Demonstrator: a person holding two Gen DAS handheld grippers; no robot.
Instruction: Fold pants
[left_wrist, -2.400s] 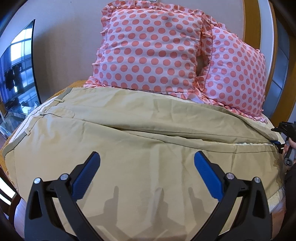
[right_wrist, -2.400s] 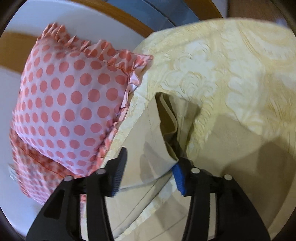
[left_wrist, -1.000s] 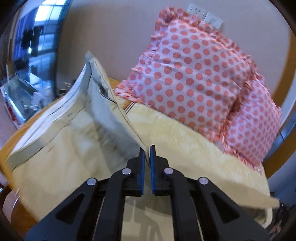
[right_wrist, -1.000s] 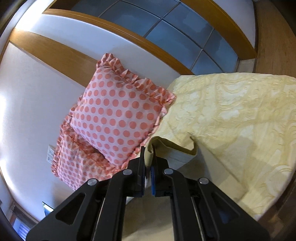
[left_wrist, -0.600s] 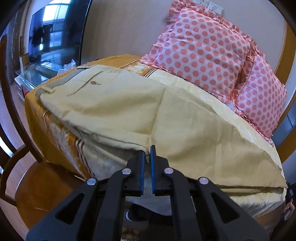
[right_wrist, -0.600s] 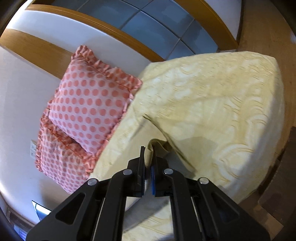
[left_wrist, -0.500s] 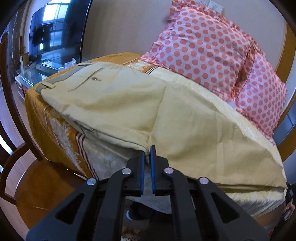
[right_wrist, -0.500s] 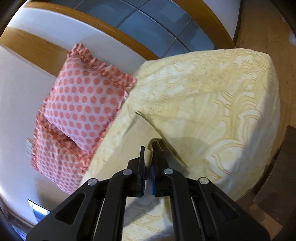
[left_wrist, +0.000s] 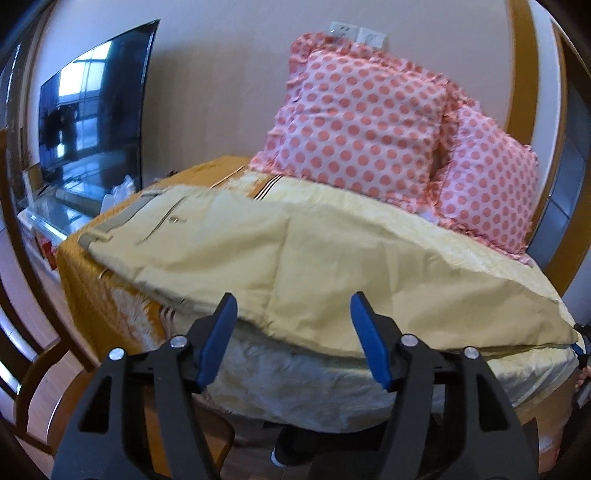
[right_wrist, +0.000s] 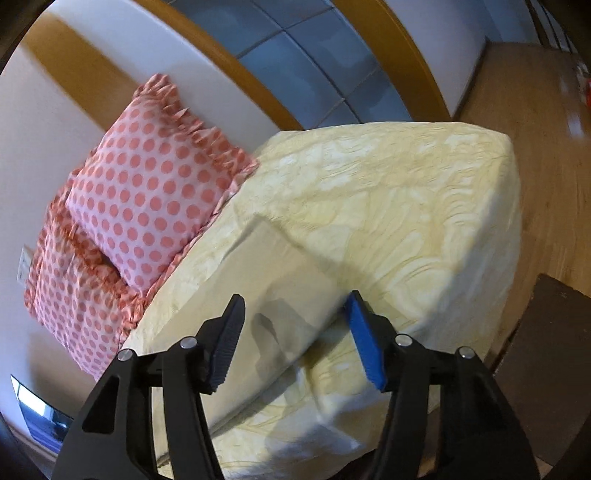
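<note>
A bed covered by a pale yellow embossed bedspread (right_wrist: 406, 206) carries everything; the spread turns orange-gold with brown stripes at its left end (left_wrist: 92, 273) and hangs over the near edge. Flat on it lie long khaki cotton pants (left_wrist: 295, 266), folded lengthwise, waistband at the left, hem at the right corner. Behind them 2 pink ruffled pillows with coral polka dots (left_wrist: 362, 122) stand on the bed, leaning against the wall.

The pants (left_wrist: 295, 254) lie spread along the near edge of the bed (left_wrist: 332, 384), waistband to the left. Two pillows (left_wrist: 362, 122) stand behind them at the far side, against the wall. A television (left_wrist: 92, 122) stands far left of the bed.
</note>
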